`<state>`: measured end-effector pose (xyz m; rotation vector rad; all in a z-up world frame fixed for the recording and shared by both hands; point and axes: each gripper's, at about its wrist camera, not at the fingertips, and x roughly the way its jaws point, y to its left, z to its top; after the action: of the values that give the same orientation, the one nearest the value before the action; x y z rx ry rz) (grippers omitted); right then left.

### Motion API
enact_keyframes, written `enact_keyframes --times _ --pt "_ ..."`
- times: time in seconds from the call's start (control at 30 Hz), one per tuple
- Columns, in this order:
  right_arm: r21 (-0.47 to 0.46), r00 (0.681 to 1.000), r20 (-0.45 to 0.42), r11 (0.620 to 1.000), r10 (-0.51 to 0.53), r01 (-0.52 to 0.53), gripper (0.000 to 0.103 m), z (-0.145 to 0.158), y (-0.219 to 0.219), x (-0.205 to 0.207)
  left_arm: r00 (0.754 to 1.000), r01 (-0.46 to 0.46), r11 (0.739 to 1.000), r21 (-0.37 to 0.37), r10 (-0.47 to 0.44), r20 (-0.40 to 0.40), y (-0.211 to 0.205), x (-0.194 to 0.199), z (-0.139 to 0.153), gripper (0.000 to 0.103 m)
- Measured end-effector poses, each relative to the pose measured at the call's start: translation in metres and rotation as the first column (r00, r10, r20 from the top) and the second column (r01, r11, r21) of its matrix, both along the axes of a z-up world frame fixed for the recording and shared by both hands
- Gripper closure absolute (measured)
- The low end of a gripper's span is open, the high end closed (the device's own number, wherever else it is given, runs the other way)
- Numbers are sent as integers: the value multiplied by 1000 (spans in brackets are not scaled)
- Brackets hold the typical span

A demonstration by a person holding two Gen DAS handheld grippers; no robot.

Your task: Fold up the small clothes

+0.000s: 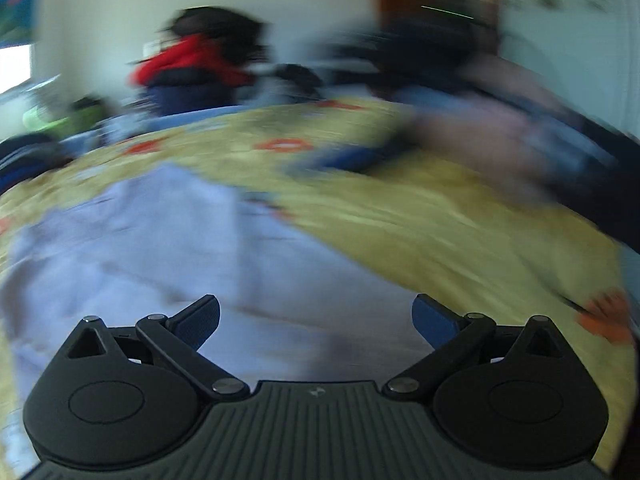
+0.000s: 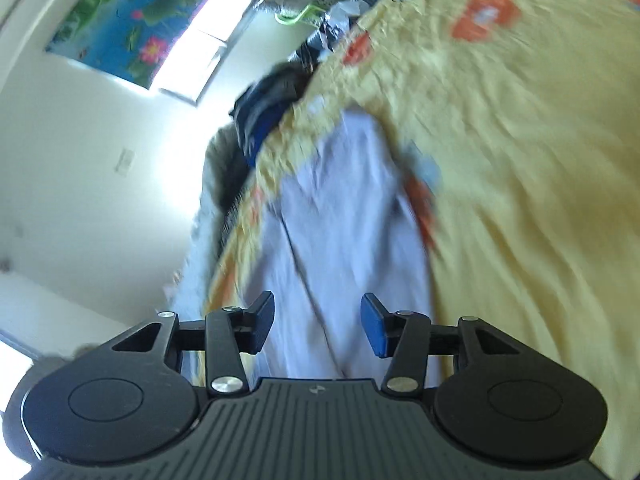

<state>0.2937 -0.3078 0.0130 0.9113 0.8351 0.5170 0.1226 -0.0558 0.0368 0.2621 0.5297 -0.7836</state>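
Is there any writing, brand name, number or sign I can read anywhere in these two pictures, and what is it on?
No readable words or numbers in either view.
Small pale emblem on the left gripper's ribbed body: a logo shape, no letters.
The same emblem on the right gripper's body: no letters.
Flower poster on the wall: picture only, no text visible.
Orange patches on the yellow bedspread: too blurred to tell whether they carry writing.

Item I am working: one small pale lavender garment [image 1: 160, 248], plain, soft, creased. I see it lying flat on the yellow bedspread [image 1: 440, 216] with orange motifs, elongated and partly doubled over; blur hides its seams.
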Motion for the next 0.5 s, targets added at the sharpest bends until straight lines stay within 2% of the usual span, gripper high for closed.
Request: enact_keyframes --times 0.07,0.13,0.17,0.23,0.27,0.33,0.4,0.5 --pt "24 1000 -12 1000 -8 8 53 -3 10 47 999 28 999 26 -27 -32 -15 -2 -12 0" --pt "-25 998 -38 999 -43 42 51 -7 23 87 990 3 999 40 3 -138 -21 10 -28 0" --pt "-51 998 -53 998 -41 39 52 -10 31 105 993 -23 999 22 26 -112 -19 8 -31 0" --pt "-101 993 -99 994 -62 52 51 -19 39 129 993 -19 999 38 23 -112 -22 8 -32 0" --pt "-115 991 -121 992 -61 47 46 -26 41 137 993 -17 999 34 21 -113 -21 9 -32 0" --pt "-142 980 -184 989 -70 44 56 -41 42 149 992 -17 1000 23 19 -121 -20 12 -33 0" --pt "-115 982 -182 993 -56 36 64 -51 36 153 993 -16 1000 26 19 -119 -21 13 -33 0" --pt "-155 978 -203 988 -54 22 64 -44 36 159 993 -15 1000 20 17 -119 -20 13 -34 0"
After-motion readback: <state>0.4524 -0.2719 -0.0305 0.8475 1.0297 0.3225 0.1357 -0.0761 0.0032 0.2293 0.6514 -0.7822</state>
